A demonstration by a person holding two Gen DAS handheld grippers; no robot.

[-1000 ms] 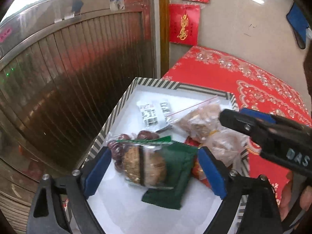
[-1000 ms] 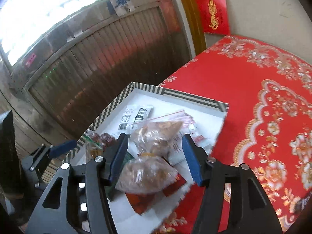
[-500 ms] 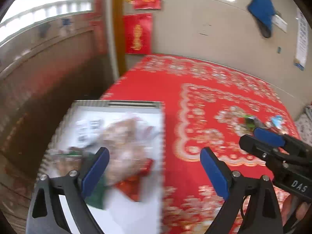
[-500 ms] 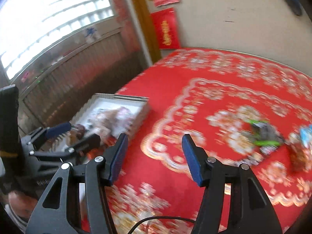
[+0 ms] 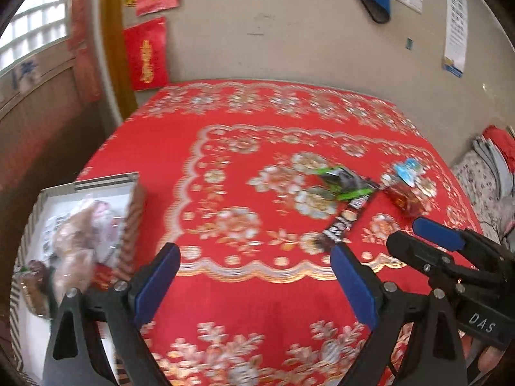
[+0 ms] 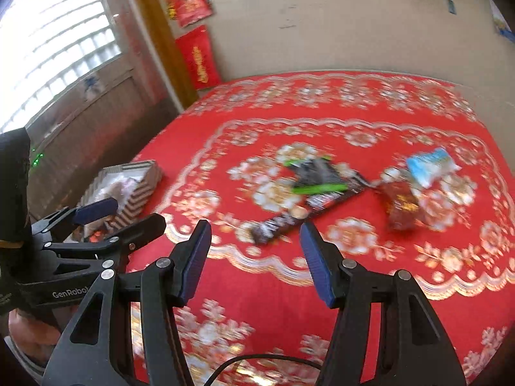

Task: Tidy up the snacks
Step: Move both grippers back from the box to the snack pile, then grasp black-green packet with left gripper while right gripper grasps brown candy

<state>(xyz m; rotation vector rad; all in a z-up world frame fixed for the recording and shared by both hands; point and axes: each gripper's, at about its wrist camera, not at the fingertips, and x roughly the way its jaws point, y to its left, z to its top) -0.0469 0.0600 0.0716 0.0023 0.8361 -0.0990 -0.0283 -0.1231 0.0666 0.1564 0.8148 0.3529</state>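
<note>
both grippers' jaws stand apart and empty: left gripper (image 5: 256, 268), right gripper (image 6: 256, 241). snack packets (image 6: 325, 189) lie mid-tablecloth (image 5: 257, 305); striped box (image 5: 128, 225) at its left edge.

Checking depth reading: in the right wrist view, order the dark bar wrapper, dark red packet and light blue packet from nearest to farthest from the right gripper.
1. Dark bar wrapper, just ahead of the right gripper.
2. Dark red packet, right.
3. Light blue packet, far right.
</note>
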